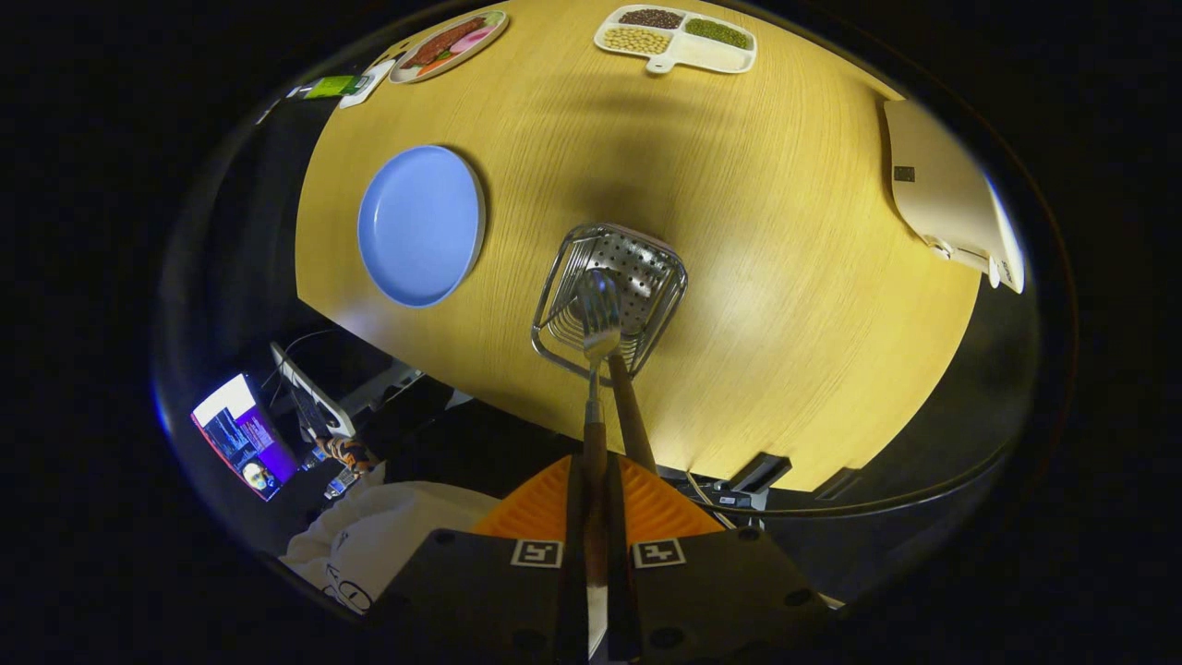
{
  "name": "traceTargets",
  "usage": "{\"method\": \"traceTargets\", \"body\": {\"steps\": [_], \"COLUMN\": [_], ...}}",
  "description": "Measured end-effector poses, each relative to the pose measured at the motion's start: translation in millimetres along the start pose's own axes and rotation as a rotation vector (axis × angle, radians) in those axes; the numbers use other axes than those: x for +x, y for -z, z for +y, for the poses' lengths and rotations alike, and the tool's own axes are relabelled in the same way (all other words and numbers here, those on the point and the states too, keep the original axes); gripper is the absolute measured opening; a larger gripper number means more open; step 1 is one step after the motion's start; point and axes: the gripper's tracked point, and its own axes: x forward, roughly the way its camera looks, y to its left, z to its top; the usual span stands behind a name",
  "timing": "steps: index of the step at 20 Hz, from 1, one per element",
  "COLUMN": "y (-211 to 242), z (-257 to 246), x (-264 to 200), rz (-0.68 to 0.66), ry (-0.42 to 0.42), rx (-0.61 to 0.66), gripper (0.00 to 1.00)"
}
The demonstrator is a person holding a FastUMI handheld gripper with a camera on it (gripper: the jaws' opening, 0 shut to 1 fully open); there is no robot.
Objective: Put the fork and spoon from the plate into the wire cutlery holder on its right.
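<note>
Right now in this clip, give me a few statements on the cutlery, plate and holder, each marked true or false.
1. The claw is shut on a wooden utensil handle. True.
2. The blue plate still holds a fork. False: it holds no cutlery.
3. The fork head is over the wire cutlery holder. True.
4. A second wooden handle leans out of the holder. True.
5. The holder lies tipped on the plate. False: it stands on the table, apart from the plate.

We see a round wooden table [785,277] with bright light on it. Past its edge the room is dark. A lit screen [242,434] glows low beside a white cloth [388,536].
</note>
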Motion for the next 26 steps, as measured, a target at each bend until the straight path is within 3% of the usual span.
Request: {"method": "traceTargets", "body": {"steps": [3,4,8,10,16,21,26], "y": [-8,-11,-12,-11,-7,-10,-11], "z": [9,10,24,32,48,47,62], "x": [-8,-11,-32,-40,-63,-92,-126], "rz": [-0.063,-0.092,-0.207,-0.269,-0.503,-0.786,-1.034], "ry": [-0.031,-0.032,-0.057,-0.071,-0.091,-0.013,0.007], "rx": [0.012,0.005,-0.015,-0.024,-0.016,-0.028,0.004], "gripper": [0.33,0.54,0.94,1.0,1.0,1.0,1.0]}}
